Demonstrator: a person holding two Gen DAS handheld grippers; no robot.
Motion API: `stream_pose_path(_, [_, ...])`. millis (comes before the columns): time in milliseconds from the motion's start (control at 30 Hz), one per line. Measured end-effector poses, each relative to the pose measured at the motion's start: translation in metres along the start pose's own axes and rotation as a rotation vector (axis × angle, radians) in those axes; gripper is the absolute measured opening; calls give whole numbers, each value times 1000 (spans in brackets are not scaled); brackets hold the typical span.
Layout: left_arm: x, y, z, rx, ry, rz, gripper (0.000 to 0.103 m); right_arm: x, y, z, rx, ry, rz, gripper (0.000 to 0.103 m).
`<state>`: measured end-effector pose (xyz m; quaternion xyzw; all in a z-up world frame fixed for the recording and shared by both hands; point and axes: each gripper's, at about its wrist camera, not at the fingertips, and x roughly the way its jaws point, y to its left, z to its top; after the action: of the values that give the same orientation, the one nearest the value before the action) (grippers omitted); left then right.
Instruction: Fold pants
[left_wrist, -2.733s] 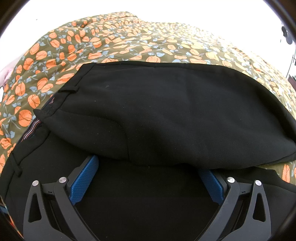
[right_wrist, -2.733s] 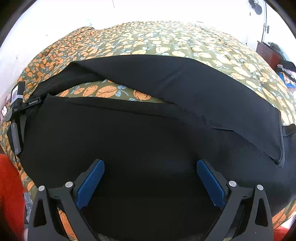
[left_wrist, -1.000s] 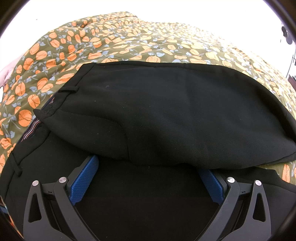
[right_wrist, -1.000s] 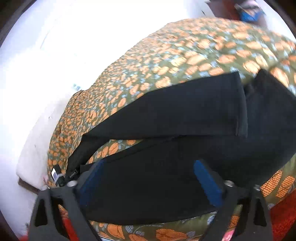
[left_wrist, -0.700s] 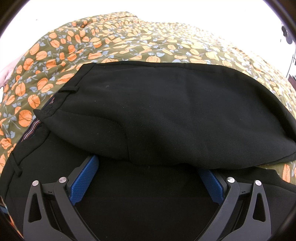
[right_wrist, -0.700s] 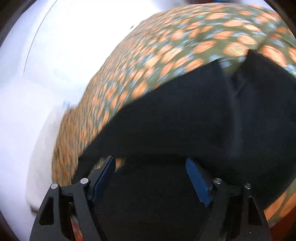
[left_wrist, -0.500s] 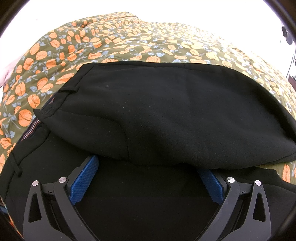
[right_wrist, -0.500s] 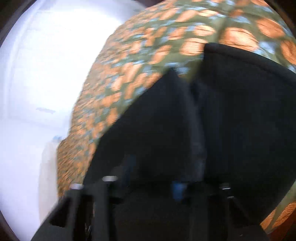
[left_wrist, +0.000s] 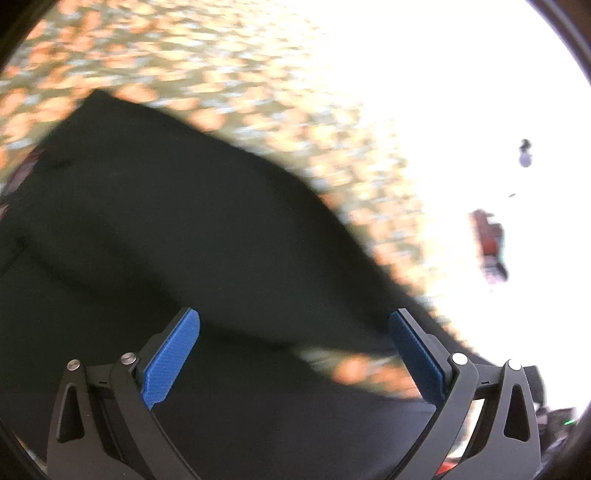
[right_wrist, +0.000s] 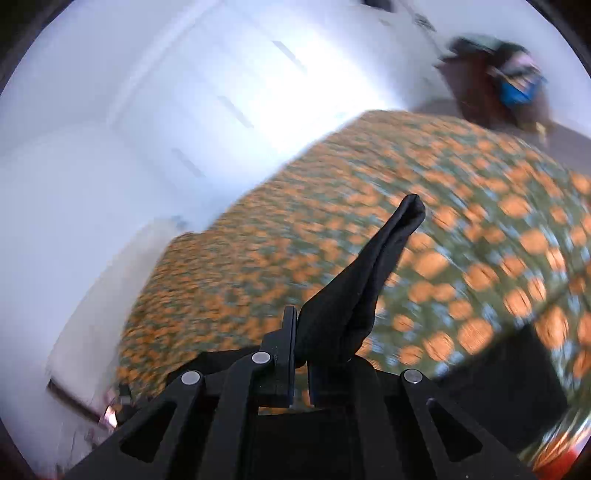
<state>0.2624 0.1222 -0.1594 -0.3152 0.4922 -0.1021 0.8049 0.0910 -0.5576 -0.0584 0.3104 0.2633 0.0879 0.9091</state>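
The black pants (left_wrist: 177, 236) lie on a bed with an orange-and-green leaf-print cover (left_wrist: 229, 74). In the left wrist view my left gripper (left_wrist: 295, 354) is open, its blue pads just above the black cloth, holding nothing. In the right wrist view my right gripper (right_wrist: 303, 343) is shut on a bunched fold of the black pants (right_wrist: 369, 273), which sticks up past the fingertips above the bed cover (right_wrist: 295, 240). More black cloth (right_wrist: 517, 369) shows at the lower right. Both views are motion-blurred.
A white wall (right_wrist: 147, 129) runs behind the bed. A dark brown piece of furniture with a blue item (right_wrist: 509, 92) stands at the far right. A reddish-brown object (left_wrist: 489, 240) shows beyond the bed's edge in the left wrist view.
My right gripper has closed on the pants cloth and lifted it, swinging over the bed. My left gripper, still before, has now turned to the right; it stays open.
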Motion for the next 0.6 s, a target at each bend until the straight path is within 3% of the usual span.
stream_pose_path(67, [22, -11, 19, -38, 56, -68, 102, -14, 15, 2, -43, -4, 63, 5])
stream_pose_path(167, [61, -18, 37, -90, 89, -67, 100, -34, 38, -3, -93, -15, 143, 5])
stream_pose_path(233, [84, -19, 46, -148, 109, -52, 89, -48, 53, -10, -130, -33, 183, 5])
stream_pose_path(333, [98, -14, 53, -212, 124, -47, 53, -77, 67, -19, -178, -61, 260, 5])
stream_pose_path(367, [97, -11, 54, -224, 119, -46, 26, -88, 70, -21, -195, -67, 292, 5])
stream_pose_path(400, [96, -8, 53, -229, 115, -31, 6, -98, 72, -23, -215, -66, 312, 5])
stream_pose_path(467, [77, -2, 48, -230, 74, -52, 5, -106, 72, -25, -255, -55, 297, 5])
stream_pose_path(600, [-33, -15, 54, -111, -155, -136, 4, -78, 39, -25, -276, -2, 85, 5])
